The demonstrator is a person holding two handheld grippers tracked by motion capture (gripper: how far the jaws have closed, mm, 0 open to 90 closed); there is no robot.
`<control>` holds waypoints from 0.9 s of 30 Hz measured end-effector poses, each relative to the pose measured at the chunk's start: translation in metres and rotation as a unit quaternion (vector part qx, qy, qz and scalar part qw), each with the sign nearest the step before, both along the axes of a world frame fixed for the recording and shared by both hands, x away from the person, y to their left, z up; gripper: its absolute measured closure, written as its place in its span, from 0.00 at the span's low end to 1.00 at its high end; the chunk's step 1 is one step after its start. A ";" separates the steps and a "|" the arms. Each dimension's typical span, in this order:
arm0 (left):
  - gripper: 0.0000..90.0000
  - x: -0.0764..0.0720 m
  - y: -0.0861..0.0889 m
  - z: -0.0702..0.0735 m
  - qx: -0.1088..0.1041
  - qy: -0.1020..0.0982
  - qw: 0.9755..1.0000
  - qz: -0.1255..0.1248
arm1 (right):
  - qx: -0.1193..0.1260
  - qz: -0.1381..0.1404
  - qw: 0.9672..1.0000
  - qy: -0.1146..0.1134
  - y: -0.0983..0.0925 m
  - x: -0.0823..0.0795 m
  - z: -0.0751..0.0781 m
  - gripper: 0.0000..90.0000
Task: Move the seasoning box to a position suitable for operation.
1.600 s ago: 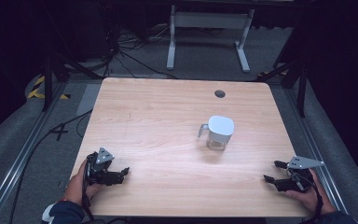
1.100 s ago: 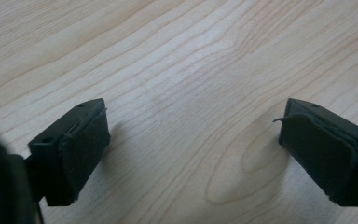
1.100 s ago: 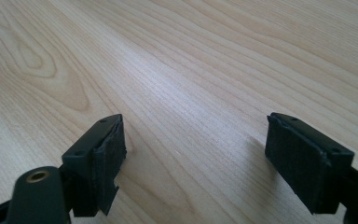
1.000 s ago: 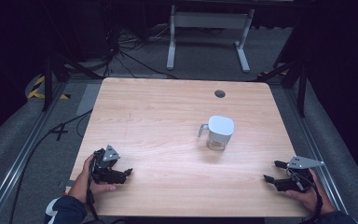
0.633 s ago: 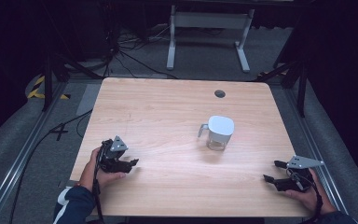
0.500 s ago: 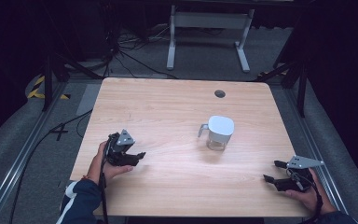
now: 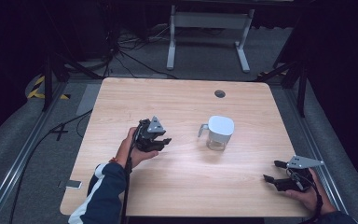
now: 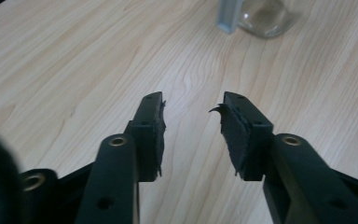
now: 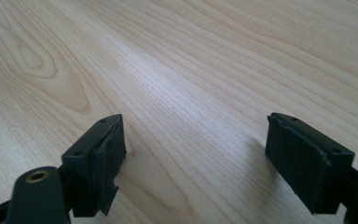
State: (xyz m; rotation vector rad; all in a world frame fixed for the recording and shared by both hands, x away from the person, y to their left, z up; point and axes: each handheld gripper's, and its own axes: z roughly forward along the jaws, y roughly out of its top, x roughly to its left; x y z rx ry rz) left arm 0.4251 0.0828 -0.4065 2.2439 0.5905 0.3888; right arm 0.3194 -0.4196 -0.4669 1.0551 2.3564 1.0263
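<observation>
High view: a pale wooden table (image 7: 182, 100), rounded corners, fine straight grain, a small dark round hole (image 7: 220, 94) near the far edge. Right of centre, a jug (image 7: 218, 132): clear body, white lid, upright, handle pointing left toward the left gripper. Contents impossible to tell from here. Left gripper (image 7: 160, 140) held above the table left of centre, black, with a grey three-cornered plate on top, jaws aimed right toward the jug but well apart from it. Hand (image 7: 131, 150) behind it, dark sleeve (image 7: 103, 191) with white stripes. Right gripper (image 7: 276, 171) low at the near right corner, jaws pointing left, spread, nothing between them. Grey carpeted floor around the table, cables (image 7: 130, 58) and a white metal stand (image 7: 208, 28) beyond.

Left gripper view: two black jaws rising from the bottom, parted by a moderate gap, holding nothing; pads (image 8: 231, 135) dark, rubbery, frayed at the edges. Bare wood grain between and beyond them. At the top edge, the jug's (image 8: 263, 16) clear rounded base and the pale foot of its handle; base looks empty, upper part cut off.

Right gripper view: jaws set wide apart, gripping nothing; pads (image 9: 112, 163) matte black, worn at the corners. Light wood (image 9: 191, 70) with a knot swirl at upper left.
</observation>
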 end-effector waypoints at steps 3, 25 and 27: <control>0.83 0.008 -0.015 0.006 -0.006 -0.005 1.000 -0.010 | 0.000 0.000 1.000 0.000 0.000 0.000 0.000 0.22; 1.00 0.030 -0.092 0.042 -0.087 -0.038 0.993 -0.064 | 0.000 -0.008 1.000 -0.001 -0.001 -0.003 0.000 0.22; 1.00 0.032 -0.099 0.041 -0.081 -0.038 0.994 -0.065 | 0.000 -0.008 1.000 -0.001 -0.001 -0.003 0.000 0.22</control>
